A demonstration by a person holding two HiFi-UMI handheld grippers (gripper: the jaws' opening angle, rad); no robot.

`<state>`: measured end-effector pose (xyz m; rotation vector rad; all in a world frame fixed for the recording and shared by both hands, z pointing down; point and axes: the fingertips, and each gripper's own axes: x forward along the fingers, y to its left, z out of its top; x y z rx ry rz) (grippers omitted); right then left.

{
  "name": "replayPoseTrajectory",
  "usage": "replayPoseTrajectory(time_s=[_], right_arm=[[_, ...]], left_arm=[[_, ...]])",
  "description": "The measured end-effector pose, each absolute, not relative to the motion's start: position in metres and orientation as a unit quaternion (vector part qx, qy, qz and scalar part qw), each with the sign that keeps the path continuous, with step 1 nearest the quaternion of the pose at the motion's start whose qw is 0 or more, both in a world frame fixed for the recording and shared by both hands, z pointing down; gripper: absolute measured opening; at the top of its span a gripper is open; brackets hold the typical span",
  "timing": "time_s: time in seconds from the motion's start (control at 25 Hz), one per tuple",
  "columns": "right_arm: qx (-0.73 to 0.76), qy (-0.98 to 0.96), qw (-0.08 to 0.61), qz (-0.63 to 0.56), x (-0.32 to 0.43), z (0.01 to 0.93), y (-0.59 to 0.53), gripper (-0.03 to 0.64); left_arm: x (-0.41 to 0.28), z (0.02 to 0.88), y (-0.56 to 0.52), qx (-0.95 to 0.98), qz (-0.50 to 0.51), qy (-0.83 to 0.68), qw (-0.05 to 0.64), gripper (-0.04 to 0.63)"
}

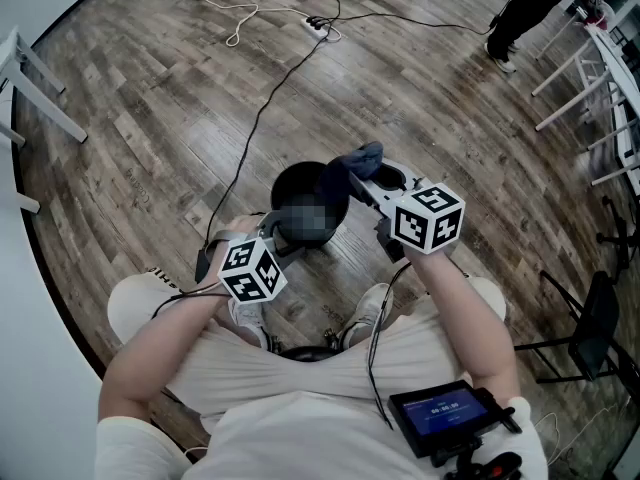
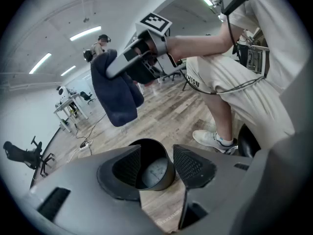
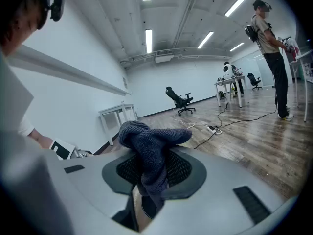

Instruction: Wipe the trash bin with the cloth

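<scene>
Wood plank floor (image 1: 450, 108) runs across the whole scene, with a thin cable (image 1: 262, 118) trailing from the far side toward the near centre. The trash bin (image 1: 292, 180) stands upright on the floor at near centre, just beyond the person's shoes (image 1: 372, 308). It is black, round and open-topped, and looks empty as far as its inside shows. The cloth (image 1: 357, 160) is dark blue with a knitted or towelling texture. It is off the floor, just above the bin's right rim; whether it touches the rim cannot be told. The right hand-held gripper (image 3: 152, 170) is clenched on the cloth, which is bunched between the pads with one lump above the jaws and a tail hanging below. The left hand-held gripper (image 2: 156, 168) is released, jaws at full spread. It is angled down at the bin's near-left side, and the bin shows between its jaws. Contact between pads and wall is not confirmed. Assessment: the bin appears stiff, smooth-walled and light, so it is likely to slide or tip under wiping pressure. The rim or upper wall on the near-left is the sensible place to steady it. The cloth is soft, limp and light and will conform to the curve. The present mid-bunch grip looks secure, though the free tail may drag.
</scene>
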<state>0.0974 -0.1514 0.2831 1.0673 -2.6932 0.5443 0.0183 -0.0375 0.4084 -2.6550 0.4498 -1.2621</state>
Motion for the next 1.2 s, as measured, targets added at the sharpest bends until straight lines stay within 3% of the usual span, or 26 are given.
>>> replayPoseTrajectory(time_s=[0.2,0.36,0.48,0.6,0.8,1.2], right_arm=[[0.367,-0.905,0.099,0.194,0.108,0.290,-0.152,0.107],[0.370,-0.897,0.121,0.210,0.116,0.304,-0.156,0.107],[0.363,-0.889,0.147,0.235,0.118,0.318,-0.154,0.109],[0.348,-0.889,0.194,0.227,0.115,0.336,-0.147,0.109],[0.320,-0.876,0.288,0.218,0.118,0.382,-0.127,0.109],[0.250,-0.832,0.434,0.239,0.121,0.502,-0.082,0.109]], left_arm=[[0.023,0.436,-0.033,-0.870,-0.466,0.109,0.119,0.219],[0.032,0.460,-0.035,-0.861,-0.493,0.077,0.105,0.219],[0.024,0.501,-0.038,-0.828,-0.541,0.032,0.146,0.219],[0.010,0.548,-0.043,-0.803,-0.569,-0.001,0.179,0.219],[0.007,0.583,-0.064,-0.804,-0.573,0.018,0.158,0.210],[-0.001,0.618,-0.077,-0.795,-0.591,-0.003,0.140,0.110]])
